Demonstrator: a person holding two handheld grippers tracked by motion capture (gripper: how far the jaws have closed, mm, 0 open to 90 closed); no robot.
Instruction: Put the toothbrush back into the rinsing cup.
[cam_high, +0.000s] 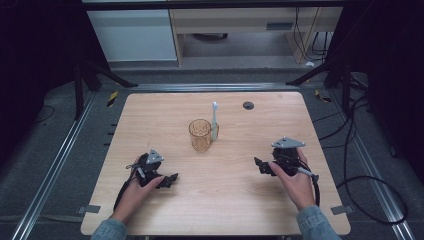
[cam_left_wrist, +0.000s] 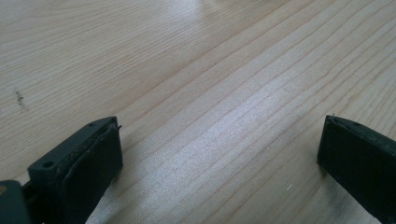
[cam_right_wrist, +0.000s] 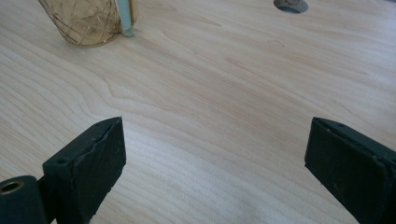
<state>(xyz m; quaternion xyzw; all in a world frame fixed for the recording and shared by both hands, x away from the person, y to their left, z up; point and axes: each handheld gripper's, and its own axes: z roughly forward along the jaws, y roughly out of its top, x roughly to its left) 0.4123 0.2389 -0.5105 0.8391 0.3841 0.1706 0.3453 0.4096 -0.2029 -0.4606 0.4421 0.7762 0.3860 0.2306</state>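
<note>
Pale wooden tabletop (cam_high: 225, 200) from above: an amber cup (cam_high: 200, 135) near the middle, a toothbrush (cam_high: 214, 121) upright just beside it, left claw (cam_high: 169, 180) and right claw (cam_high: 260, 166) resting well apart from both. Left gripper view: jaws spread over bare wood. Right gripper view: jaws spread, cup (cam_right_wrist: 86, 18) far off.

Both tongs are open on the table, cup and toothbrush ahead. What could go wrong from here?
1. The toothbrush stands upright beside the cup, seemingly leaning on it; nudging the cup could topple it.
2. The cup looks light and see-through; a hard pinch from the right tongs may tip or slide it.
3. The left tongs and right tongs point inward, so reaching together risks a clash near the cup.
</note>
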